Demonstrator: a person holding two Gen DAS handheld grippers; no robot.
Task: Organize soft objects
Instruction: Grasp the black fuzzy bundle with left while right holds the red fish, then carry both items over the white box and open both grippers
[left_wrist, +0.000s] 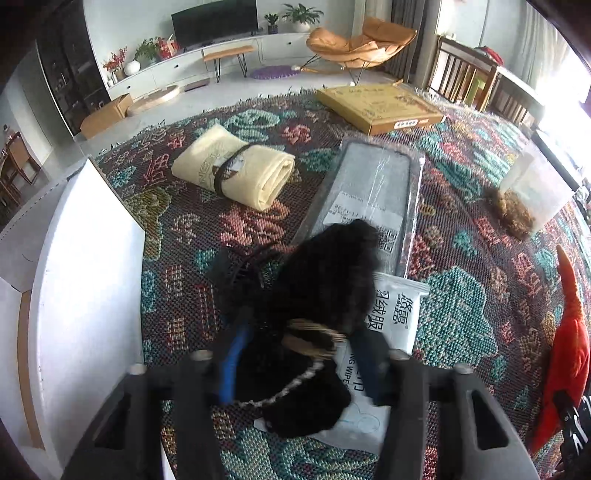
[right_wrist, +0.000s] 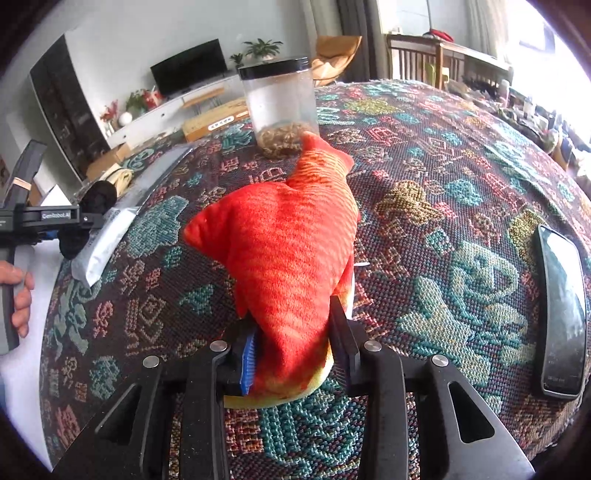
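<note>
Now red plush fish (right_wrist: 291, 258) clamped between right tongs (right_wrist: 295, 354), tail forward

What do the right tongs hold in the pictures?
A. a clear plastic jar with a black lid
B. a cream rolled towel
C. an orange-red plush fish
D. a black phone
C: the right tongs are closed on the orange-red plush fish, pressing it from both sides.

Bench (left_wrist: 461, 302) under patterned woven cover. Ahead of left claw (left_wrist: 303, 354): wipes pack (left_wrist: 399, 314), grey sleeve (left_wrist: 369, 192), cream roll (left_wrist: 236, 170), flat box (left_wrist: 380, 103). Jar (right_wrist: 280, 107) ahead of right claw (right_wrist: 291, 354), phone (right_wrist: 561, 310) right.
</note>
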